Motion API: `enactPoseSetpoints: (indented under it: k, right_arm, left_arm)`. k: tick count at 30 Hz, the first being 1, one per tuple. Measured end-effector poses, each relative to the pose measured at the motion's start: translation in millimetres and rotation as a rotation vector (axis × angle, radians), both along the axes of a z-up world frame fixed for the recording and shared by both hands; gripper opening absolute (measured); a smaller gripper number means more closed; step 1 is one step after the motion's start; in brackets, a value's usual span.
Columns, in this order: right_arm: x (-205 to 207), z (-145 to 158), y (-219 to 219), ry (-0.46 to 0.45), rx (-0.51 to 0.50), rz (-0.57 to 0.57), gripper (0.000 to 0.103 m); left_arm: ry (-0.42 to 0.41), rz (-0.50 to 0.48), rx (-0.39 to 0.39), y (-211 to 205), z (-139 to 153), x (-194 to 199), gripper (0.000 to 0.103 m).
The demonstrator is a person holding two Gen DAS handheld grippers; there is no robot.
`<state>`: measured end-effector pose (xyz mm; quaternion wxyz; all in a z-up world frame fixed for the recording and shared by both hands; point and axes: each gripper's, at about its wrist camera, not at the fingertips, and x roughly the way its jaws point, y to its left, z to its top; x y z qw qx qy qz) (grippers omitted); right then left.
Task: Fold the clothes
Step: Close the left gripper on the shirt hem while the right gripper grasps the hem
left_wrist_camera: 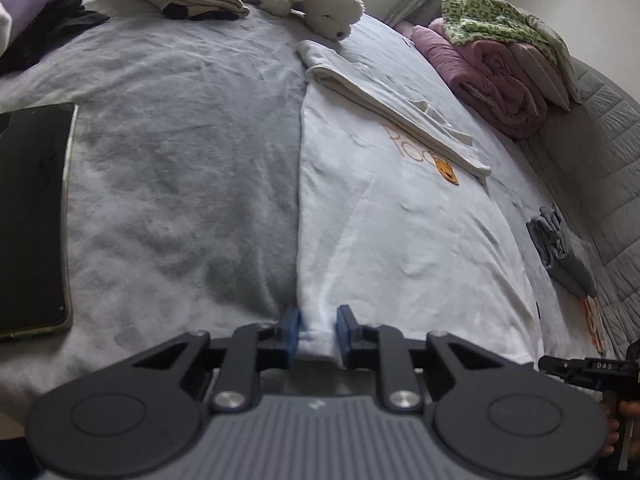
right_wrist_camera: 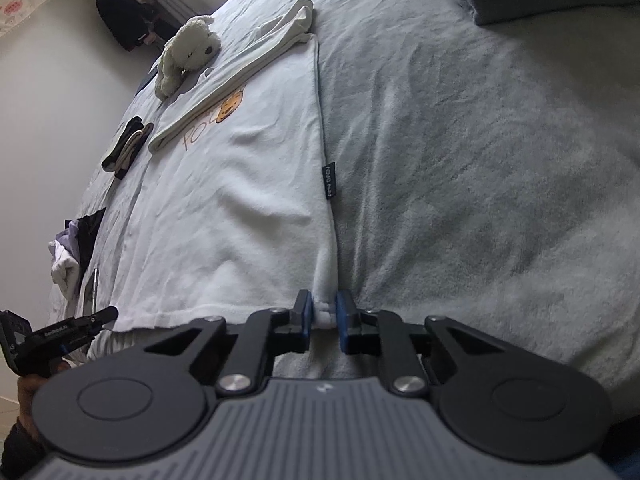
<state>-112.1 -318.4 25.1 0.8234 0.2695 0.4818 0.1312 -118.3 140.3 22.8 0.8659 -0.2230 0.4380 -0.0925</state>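
Grey fleece blanket (left_wrist_camera: 168, 168) covers the bed, and on it the white cotton T-shirt with an orange print (left_wrist_camera: 392, 216) lies spread flat. Its hem reaches the near edge of the bed, where I stand, and one sleeve is already folded over the chest. A white plush dog (left_wrist_camera: 308, 0) sits near the far edge, just beyond the collar, and a black phone (left_wrist_camera: 32, 220) lies well apart from the shirt, on the left side of the bed.

My left tool (left_wrist_camera: 317, 334) has the left hem corner between its blue pads. The cloth is bunched there, so I judge it grasped, though the pads do not look fully pressed together. My right tool (right_wrist_camera: 323, 316) is clenched on the right hem corner (right_wrist_camera: 326, 312), next to the side seam with a small black label (right_wrist_camera: 331, 180).

The shirt is light, thin and soft. I think it will hang down and sag in the middle when I lift it, and it can slip out if I hold only one layer. The best hold is at the two hem corners, with both layers inside the pads. The fleece below is rough, so the cloth could drag and wrinkle.
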Motion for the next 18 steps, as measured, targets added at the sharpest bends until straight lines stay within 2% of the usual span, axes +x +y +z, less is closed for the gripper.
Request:
enactPoseSetpoints:
  k: [4,7,10,12,18]
  right_arm:
    - [-2.3,-2.7,-8.5,0.019,0.052,-0.039,0.016]
    - [-2.8,-1.6,-9.1,0.016,0.068,-0.042,0.020]
    - [-2.6,-0.9,-5.5,0.009,0.053,-0.035,0.021]
    - [-2.8,0.0,-2.3,0.001,0.032,-0.027,0.016]
    - [-8.0,8.6,3.4,-0.055,-0.042,-0.003,0.008]
  left_arm:
    - [0.016,-0.001,-0.023,4.6,-1.9,3.0,0.023]
    - [0.004,-0.031,0.026,-1.4,0.5,3.5,0.023]
    - [0.003,-0.033,0.023,-1.5,-0.6,5.0,0.023]
    - [0.001,-0.033,0.029,-1.8,-0.7,5.6,0.012]
    - [-0.038,-0.069,0.080,-3.6,10.8,-0.9,0.007]
